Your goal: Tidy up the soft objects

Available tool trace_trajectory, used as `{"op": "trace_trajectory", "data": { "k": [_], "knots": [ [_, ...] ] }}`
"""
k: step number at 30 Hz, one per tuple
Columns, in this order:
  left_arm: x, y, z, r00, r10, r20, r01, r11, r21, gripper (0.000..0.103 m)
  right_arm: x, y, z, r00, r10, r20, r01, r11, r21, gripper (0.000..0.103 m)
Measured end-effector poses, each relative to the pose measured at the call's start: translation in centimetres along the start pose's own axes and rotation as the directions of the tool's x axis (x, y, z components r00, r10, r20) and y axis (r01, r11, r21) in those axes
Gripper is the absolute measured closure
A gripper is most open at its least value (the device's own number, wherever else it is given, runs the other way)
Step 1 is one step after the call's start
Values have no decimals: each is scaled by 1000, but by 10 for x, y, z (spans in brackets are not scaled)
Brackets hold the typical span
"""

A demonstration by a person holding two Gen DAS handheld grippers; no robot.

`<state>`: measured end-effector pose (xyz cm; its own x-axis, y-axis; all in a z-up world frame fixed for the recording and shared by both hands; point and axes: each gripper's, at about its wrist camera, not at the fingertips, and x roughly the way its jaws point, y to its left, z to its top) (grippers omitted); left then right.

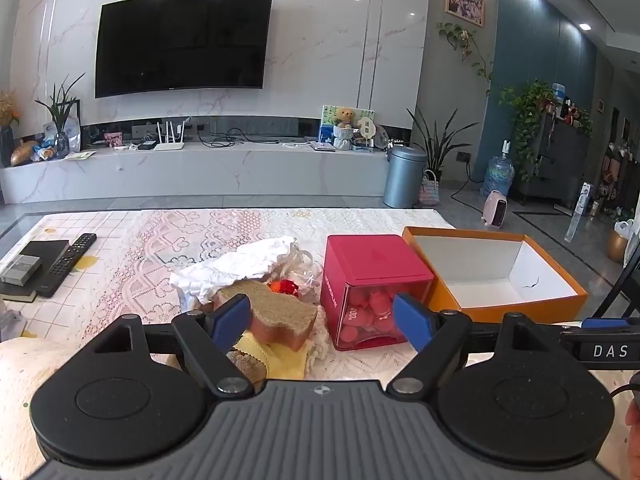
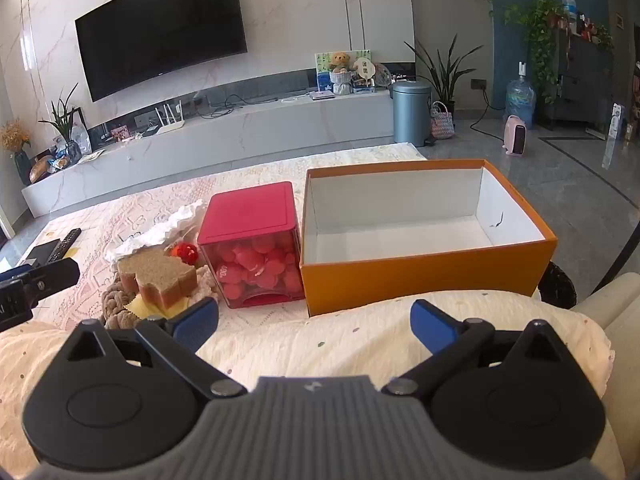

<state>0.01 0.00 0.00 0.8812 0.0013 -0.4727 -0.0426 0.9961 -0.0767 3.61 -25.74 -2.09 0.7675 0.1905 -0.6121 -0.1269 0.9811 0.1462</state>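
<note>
A pile of soft things lies on the lace-covered table: a brown sponge [image 1: 276,316] [image 2: 160,276] on a yellow cloth [image 1: 286,356], a braided beige mat [image 2: 116,308], a white ruffled cloth [image 1: 244,264] [image 2: 160,228] and a small red item [image 1: 285,286] [image 2: 186,252]. To their right stands a red cube box [image 1: 370,280] [image 2: 252,248] with pink balls, then an open orange box [image 1: 496,272] [image 2: 420,236], white inside with nothing in it. My left gripper [image 1: 322,322] is open just short of the sponge and cube. My right gripper [image 2: 316,322] is open over a cream cushion [image 2: 320,340].
A remote control [image 1: 68,258] and a dark book with a grey case [image 1: 24,270] lie at the table's left end. Beyond the table are a TV wall, a low cabinet, a blue bin [image 1: 404,176] and plants. The left gripper's body [image 2: 28,288] shows at the right wrist view's left edge.
</note>
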Motion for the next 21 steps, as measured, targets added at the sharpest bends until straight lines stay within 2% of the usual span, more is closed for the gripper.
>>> {"op": "trace_trajectory", "data": {
  "k": [21],
  "knots": [
    [5,5,-4,1000,-7,-24,7,1000,-17,7,5,-1,-2,1000,-5,-19,5,1000,9,3]
  ]
}}
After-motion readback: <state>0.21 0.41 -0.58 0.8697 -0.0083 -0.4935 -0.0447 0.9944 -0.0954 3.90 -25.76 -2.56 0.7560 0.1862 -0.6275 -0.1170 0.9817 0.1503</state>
